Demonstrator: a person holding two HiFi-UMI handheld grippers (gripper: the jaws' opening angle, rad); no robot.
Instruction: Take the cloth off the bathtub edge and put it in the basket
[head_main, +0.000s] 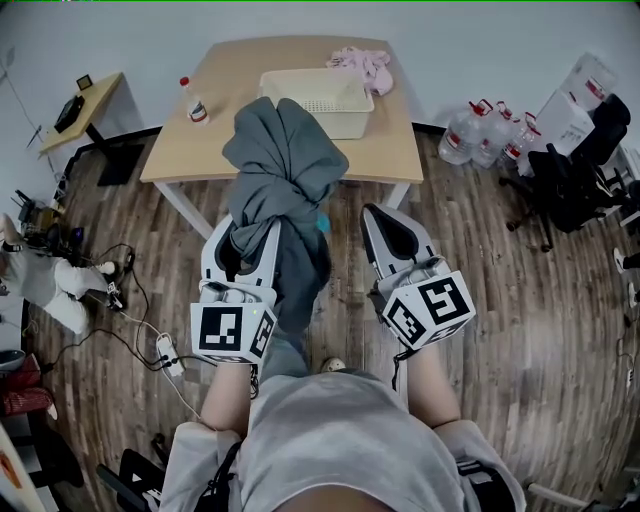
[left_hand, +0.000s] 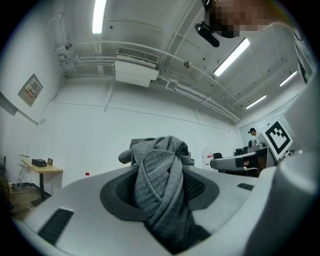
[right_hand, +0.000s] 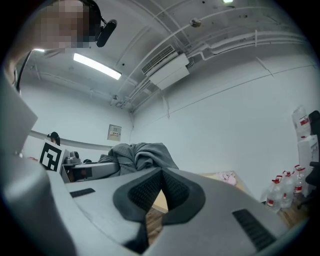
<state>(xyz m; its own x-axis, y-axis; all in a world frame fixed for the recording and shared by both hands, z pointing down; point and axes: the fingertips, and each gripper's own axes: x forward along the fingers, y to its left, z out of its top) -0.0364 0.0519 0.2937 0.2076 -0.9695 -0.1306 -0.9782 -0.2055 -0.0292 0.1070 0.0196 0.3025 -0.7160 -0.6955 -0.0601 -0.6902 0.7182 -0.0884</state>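
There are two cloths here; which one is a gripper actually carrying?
The grey cloth, bunched between the jaws of the left gripper. The pink cloth lies on the table beside the basket, with no gripper on it.

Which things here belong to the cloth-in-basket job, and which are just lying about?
Job: grey cloth, clamped in the left gripper; cream basket on the table.
Lying about: pink cloth, red-capped bottle, water jugs, black office chairs, side desk.
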